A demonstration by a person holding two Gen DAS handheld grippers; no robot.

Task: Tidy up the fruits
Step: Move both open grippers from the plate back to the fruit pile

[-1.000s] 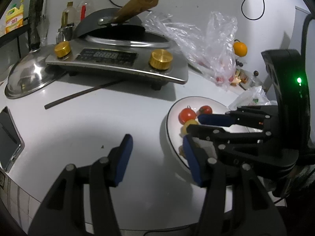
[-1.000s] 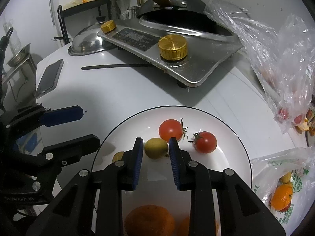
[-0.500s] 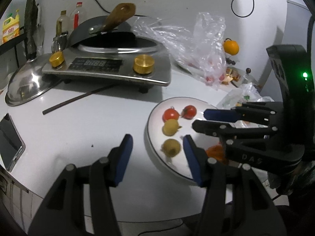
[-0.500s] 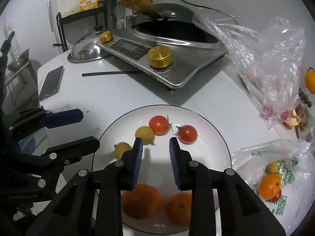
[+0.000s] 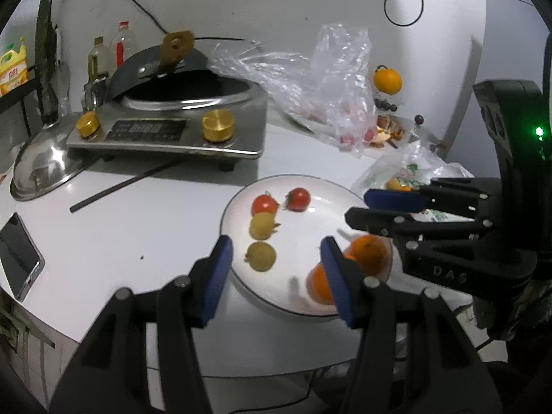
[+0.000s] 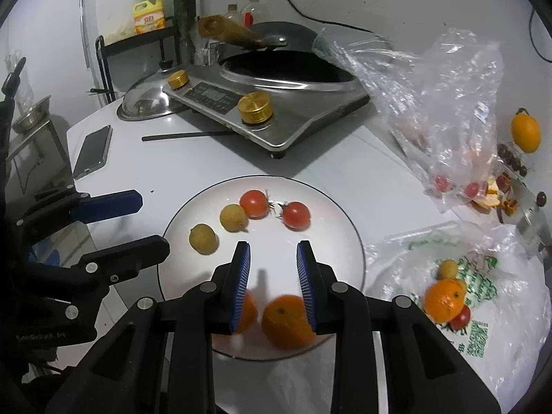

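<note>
1. White wall (image 5: 276, 3), a black cable (image 5: 403, 3) hanging from a socket.
2. White round table (image 6: 214, 162).
3. Black metal rack (image 6: 138, 41) at the wall.

The right tool (image 6: 272, 262) has pulled back from the yellow fruit (image 6: 234, 218) it straddled a second ago; its pads are now spread wider, above the two oranges (image 6: 286, 321) at the plate's (image 6: 345, 220) near edge. The left tool (image 5: 276, 262) has drawn back too, showing more of the plate
</note>
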